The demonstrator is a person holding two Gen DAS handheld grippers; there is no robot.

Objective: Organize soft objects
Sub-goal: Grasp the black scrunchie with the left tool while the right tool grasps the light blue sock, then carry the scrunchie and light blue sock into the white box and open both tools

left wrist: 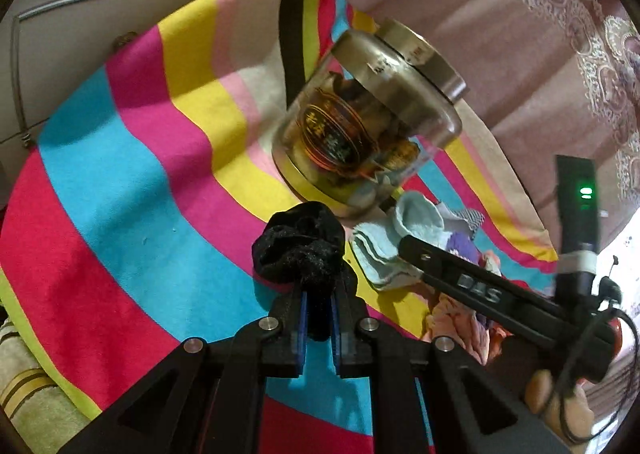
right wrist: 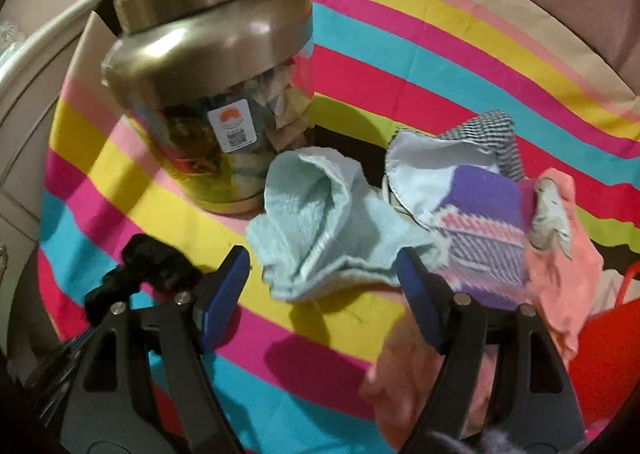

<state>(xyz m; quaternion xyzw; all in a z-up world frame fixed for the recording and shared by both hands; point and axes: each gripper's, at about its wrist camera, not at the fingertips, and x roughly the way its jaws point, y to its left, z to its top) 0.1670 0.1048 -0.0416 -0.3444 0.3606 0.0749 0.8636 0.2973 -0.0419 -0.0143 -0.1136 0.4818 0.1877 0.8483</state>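
- Left gripper (left wrist: 318, 294) pinching black sock (left wrist: 300, 250), lifted over striped cloth (left wrist: 140, 173).
- Right gripper (right wrist: 324, 286) spread above light blue sock (right wrist: 316, 221).
- Lidded jar (right wrist: 208, 93) at 11 o'clock of that sock; sock pile (right wrist: 480, 205) at 3 o'clock.

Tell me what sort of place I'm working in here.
Probably a bedroom at home: a striped blanket spread like bedding, pink lace-trimmed curtains behind, and small socks such as the light blue sock piled beside a metal-lidded jar.

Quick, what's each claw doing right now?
Left claw: closed on a black sock.
Right claw: open, holding nothing, over a light blue sock.
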